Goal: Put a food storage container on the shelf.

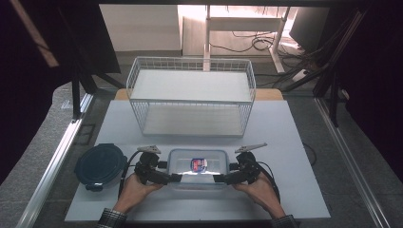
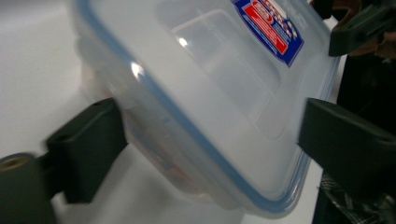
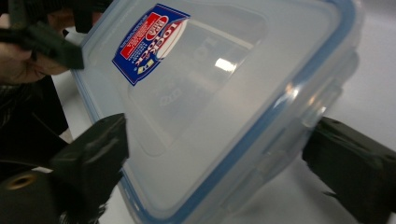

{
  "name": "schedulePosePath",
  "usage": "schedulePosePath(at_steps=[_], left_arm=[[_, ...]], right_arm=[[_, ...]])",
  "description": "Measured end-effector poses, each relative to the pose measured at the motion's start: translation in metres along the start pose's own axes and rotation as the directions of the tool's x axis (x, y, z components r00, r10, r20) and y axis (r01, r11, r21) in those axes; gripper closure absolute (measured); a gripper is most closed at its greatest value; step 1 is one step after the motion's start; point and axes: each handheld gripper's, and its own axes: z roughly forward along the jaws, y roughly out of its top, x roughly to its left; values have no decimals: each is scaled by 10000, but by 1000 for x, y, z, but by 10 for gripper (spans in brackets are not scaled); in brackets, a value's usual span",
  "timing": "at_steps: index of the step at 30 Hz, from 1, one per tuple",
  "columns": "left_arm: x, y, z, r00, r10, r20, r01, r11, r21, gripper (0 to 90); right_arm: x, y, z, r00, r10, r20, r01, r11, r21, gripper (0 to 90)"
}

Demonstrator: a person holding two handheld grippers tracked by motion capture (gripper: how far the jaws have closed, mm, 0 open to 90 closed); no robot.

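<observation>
A clear rectangular food container (image 1: 198, 164) with a blue-sealed lid and a red-and-blue sticker sits on the white board near its front edge. My left gripper (image 1: 170, 172) is at its left end, my right gripper (image 1: 225, 172) at its right end. In the left gripper view the container (image 2: 210, 93) lies between the two black jaws of the left gripper (image 2: 215, 140), and both jaws touch its sides. The right gripper (image 3: 219, 163) likewise spans the container (image 3: 224, 93), one jaw on the lid edge and the other against the latch side.
A white wire basket (image 1: 190, 101) stands behind the container. A dark blue round lidded container (image 1: 100, 165) sits at the left front of the white board (image 1: 285, 142). Metal rails run along both table sides.
</observation>
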Motion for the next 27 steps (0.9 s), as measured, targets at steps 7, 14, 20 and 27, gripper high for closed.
schedulePosePath(at_steps=[7,14,20,27], left_arm=[[-8,-8,-17,10000,76,-6,-77,9984,-562,398],[-14,-19,-27,9991,-323,280,350,9941,-1029,509],[-22,-22,-25,9997,-114,-196,92,9940,-1086,486],[-23,-26,-27,9998,13,-204,-35,9943,-1066,480]], right_arm=[[5,-6,-23,9996,-250,-155,245,9992,-308,370],[11,-14,-32,9997,90,-220,-104,9981,-606,466],[13,-17,-32,9996,194,-199,-209,9968,-777,461],[8,-21,-27,9957,708,-597,-749,9948,-693,448]])
